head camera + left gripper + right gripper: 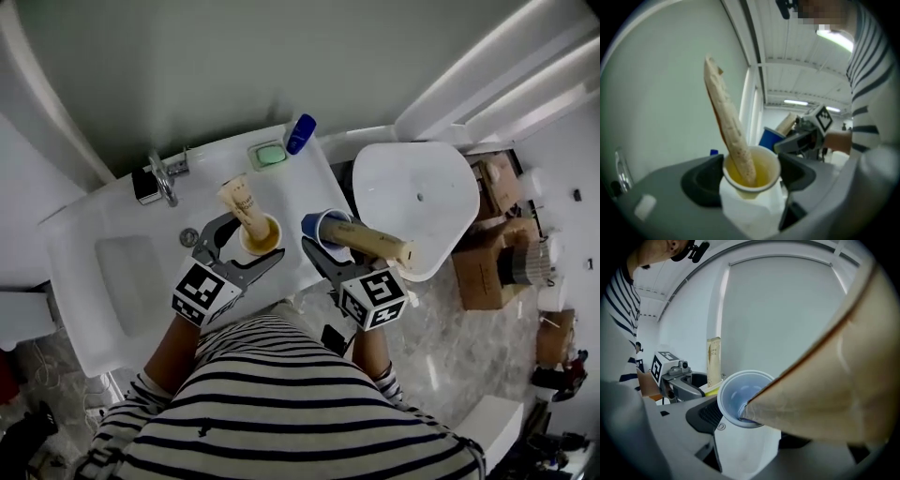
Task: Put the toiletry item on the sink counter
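My left gripper (pixel 246 242) is shut on a yellow cup (pixel 261 235) over the front right of the white sink counter (pixel 112 216). A beige tube (pixel 238 201) stands in that cup, leaning toward the wall. In the left gripper view the yellow cup (pixel 752 174) sits between the jaws of the left gripper (pixel 751 183), with its tube (pixel 730 131) rising up. My right gripper (pixel 328 247) is shut on a blue cup (pixel 322 227) at the counter's right edge; a second beige tube (pixel 375 244) leans out of it to the right. The blue cup (pixel 740 398) and its tube (pixel 825 390) fill the right gripper view.
A chrome faucet (pixel 164 178) stands at the back of the basin (pixel 127 272). A green soap dish (pixel 269 155) and a blue bottle (pixel 300 133) sit along the wall. A white rounded fixture (pixel 417 202) stands right of the counter, with cardboard boxes (pixel 483 262) beyond it.
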`<state>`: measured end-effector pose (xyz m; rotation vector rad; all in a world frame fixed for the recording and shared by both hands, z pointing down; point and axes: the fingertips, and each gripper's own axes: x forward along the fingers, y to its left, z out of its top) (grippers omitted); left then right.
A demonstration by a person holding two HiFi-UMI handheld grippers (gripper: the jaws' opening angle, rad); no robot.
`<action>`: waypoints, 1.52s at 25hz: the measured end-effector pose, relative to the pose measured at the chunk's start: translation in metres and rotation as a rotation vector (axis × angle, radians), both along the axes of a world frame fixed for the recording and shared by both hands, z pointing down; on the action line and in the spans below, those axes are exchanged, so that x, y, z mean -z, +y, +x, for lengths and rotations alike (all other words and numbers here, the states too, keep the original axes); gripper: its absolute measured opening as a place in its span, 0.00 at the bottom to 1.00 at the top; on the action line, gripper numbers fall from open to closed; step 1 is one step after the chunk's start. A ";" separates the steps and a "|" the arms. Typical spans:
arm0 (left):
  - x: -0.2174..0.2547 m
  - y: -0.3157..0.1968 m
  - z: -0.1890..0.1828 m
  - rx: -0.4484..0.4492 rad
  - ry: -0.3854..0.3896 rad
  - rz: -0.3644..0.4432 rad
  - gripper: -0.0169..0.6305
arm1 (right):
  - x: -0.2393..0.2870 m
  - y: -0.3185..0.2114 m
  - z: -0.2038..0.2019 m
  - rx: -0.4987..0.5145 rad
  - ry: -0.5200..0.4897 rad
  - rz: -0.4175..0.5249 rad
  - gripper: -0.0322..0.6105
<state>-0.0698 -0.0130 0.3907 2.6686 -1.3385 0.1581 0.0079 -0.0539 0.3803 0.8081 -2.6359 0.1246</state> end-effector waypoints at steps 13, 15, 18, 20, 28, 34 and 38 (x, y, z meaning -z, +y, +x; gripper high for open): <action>0.014 -0.096 0.015 0.311 -0.023 0.025 0.60 | 0.011 -0.131 0.013 0.274 0.041 0.055 0.58; 0.015 -0.105 0.020 0.346 -0.021 0.024 0.60 | 0.010 -0.143 0.018 0.300 0.044 0.053 0.58; 0.018 -0.116 0.027 0.392 -0.026 0.027 0.60 | 0.010 -0.158 0.023 0.338 0.040 0.051 0.58; 0.020 -0.122 0.030 0.415 -0.031 0.030 0.60 | 0.010 -0.166 0.025 0.354 0.038 0.055 0.58; 0.024 -0.139 0.030 0.470 -0.073 0.027 0.60 | -0.001 -0.187 0.020 0.398 0.056 0.069 0.58; 0.021 -0.149 0.026 0.454 -0.096 0.011 0.60 | -0.017 -0.197 0.011 0.387 0.069 0.054 0.58; 0.016 -0.154 0.023 0.443 -0.103 -0.007 0.60 | -0.028 -0.200 0.006 0.384 0.088 0.035 0.58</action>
